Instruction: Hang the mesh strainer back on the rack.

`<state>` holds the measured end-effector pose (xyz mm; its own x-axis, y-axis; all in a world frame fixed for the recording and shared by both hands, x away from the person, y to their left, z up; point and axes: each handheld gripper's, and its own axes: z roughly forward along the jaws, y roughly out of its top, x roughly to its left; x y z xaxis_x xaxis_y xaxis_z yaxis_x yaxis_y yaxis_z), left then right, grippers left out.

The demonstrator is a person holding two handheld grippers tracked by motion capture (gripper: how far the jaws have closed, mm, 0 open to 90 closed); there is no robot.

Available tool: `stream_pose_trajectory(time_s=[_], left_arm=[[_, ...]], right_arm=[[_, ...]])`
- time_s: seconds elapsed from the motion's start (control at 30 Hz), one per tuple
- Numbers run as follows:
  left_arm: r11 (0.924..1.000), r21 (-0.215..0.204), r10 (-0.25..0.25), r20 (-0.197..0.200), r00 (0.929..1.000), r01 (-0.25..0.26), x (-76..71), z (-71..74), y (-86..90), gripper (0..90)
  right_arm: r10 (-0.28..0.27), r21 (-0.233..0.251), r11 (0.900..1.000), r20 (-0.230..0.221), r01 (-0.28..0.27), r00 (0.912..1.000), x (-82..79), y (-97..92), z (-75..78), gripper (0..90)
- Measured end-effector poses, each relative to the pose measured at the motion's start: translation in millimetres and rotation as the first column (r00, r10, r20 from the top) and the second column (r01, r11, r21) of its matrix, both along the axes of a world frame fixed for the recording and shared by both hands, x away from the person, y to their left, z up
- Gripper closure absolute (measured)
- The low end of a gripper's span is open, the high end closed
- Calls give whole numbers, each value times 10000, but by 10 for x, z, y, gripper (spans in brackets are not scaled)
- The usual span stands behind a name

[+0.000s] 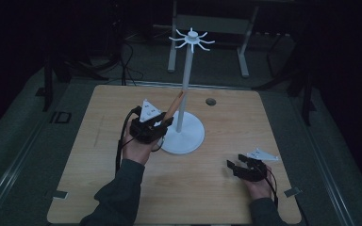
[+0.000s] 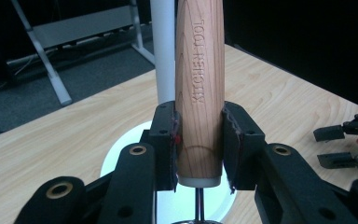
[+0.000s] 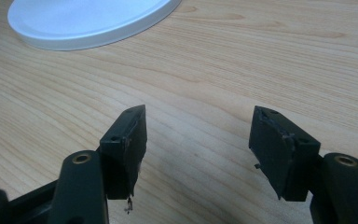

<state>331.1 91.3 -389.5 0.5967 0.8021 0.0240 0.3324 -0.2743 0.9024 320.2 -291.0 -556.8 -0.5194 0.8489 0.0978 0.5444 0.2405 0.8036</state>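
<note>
My left gripper [image 1: 166,123] [image 2: 199,135] is shut on a wooden handle [image 2: 199,88] stamped KITCHEN TOOL, which slants up toward the white stand's pole [image 1: 185,80]. In the left gripper view the handle [image 1: 174,107] has a white cap and a thin metal shaft below the jaws. The stand has a round white base [image 1: 188,139] [image 3: 88,21] and a ring of hooks [image 1: 192,39] on top. My right gripper [image 1: 236,166] [image 3: 198,140] rests low over the table at the front right, open, nothing between its jaws.
The wooden table [image 1: 103,179] has a small dark round hole [image 1: 210,101] at its back right. Metal frame legs [image 1: 242,52] stand on the grey floor behind the table. Bits of tape mark the front corners [image 1: 59,194].
</note>
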Motion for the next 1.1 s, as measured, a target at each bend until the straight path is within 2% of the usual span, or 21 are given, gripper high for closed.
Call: stream_pose_trajectory(time_s=[0.67,1.1], left_arm=[[9998,-130,173,392,9991,-168,15,192,30,684],[9987,-348,395,795,9960,-369,32,409,59,684]], right_arm=[[9,19,10000,-15,-9,10000,2,-2,0,364],[33,17,10000,15,-33,10000,8,-6,1,364]])
